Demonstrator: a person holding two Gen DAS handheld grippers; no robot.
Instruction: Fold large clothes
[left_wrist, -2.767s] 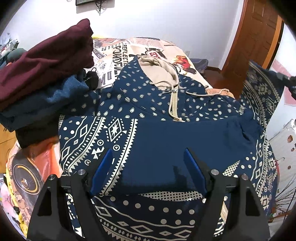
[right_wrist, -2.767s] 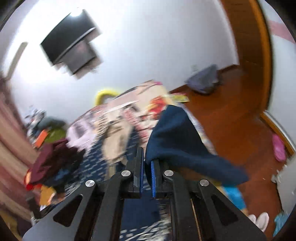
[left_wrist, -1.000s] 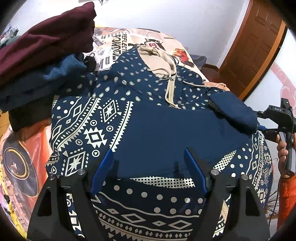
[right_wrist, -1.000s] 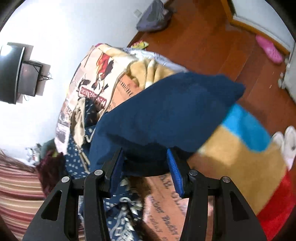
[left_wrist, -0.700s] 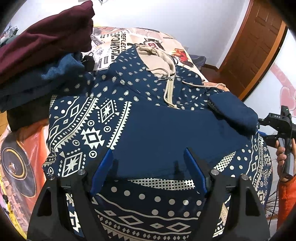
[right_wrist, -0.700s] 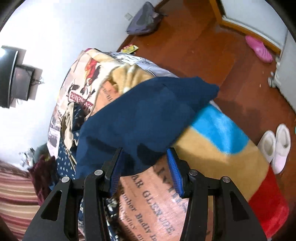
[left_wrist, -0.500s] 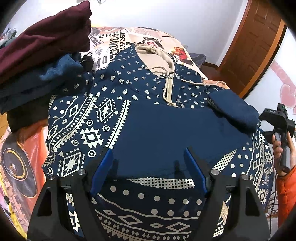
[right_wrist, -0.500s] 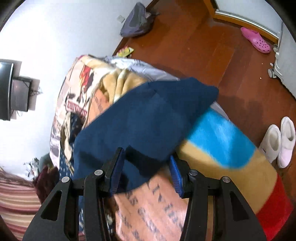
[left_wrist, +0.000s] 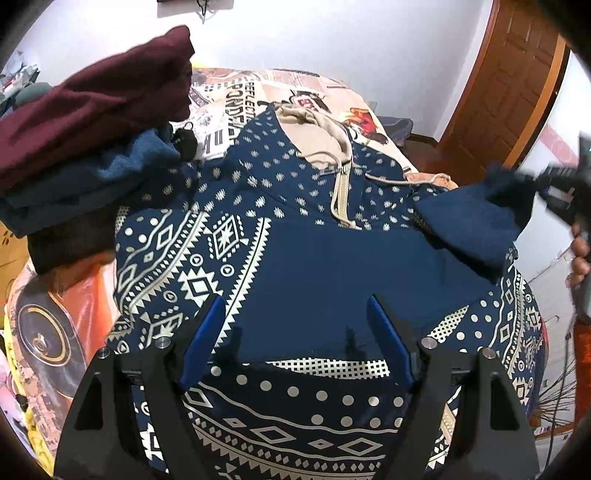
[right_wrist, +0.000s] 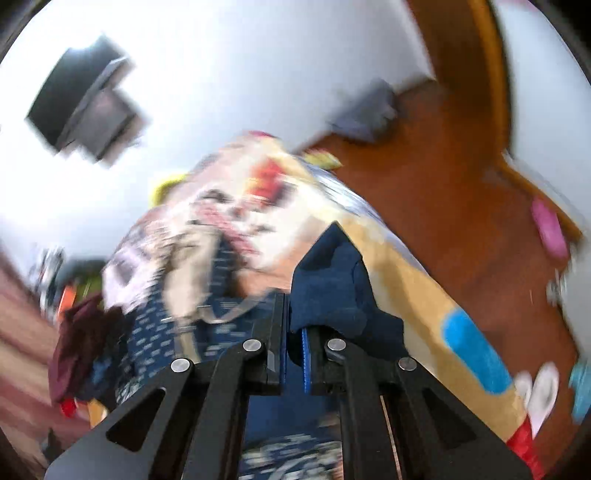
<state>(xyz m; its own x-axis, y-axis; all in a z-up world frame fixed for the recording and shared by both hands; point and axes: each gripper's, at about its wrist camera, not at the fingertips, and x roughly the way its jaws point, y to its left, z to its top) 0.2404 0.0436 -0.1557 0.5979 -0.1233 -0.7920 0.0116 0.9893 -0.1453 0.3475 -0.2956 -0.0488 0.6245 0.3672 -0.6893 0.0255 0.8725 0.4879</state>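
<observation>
Left wrist view: hoodie (left_wrist: 314, 266) lies flat on the bed (left_wrist: 236, 92), front up, navy with a cream geometric print. Cream hood (left_wrist: 317, 133) at the far end, zip (left_wrist: 340, 188) running down from it. A plain navy sleeve is folded across the chest. Left gripper (left_wrist: 295, 332) hangs just above the lower part of the hoodie, jaws wide apart, nothing between the blue pads (left_wrist: 201, 343); no cloth touched as far as can be seen.

At the right edge of the same view, the right gripper (left_wrist: 543, 188) has hold of the sleeve cuff (left_wrist: 476, 218), which is raised off the hoodie's right side. A hand (left_wrist: 580, 254) on its handle is partly cut off by the frame edge. This part is blurred.

Right wrist view: heavy motion blur. Right gripper (right_wrist: 293, 347) has its jaws just closed to a narrow gap, and navy cuff (right_wrist: 328, 288) fabric is pinched between them, bunching up above the tips. Bed blanket (right_wrist: 417, 295) and wood floor (right_wrist: 454, 184) lie beyond.

Left of the hoodie: a stack of clothes (left_wrist: 85, 133), maroon on top, blue beneath, dark at the bottom, overlapping the hoodie's left shoulder. Wooden door (left_wrist: 517, 74) at far right.
</observation>
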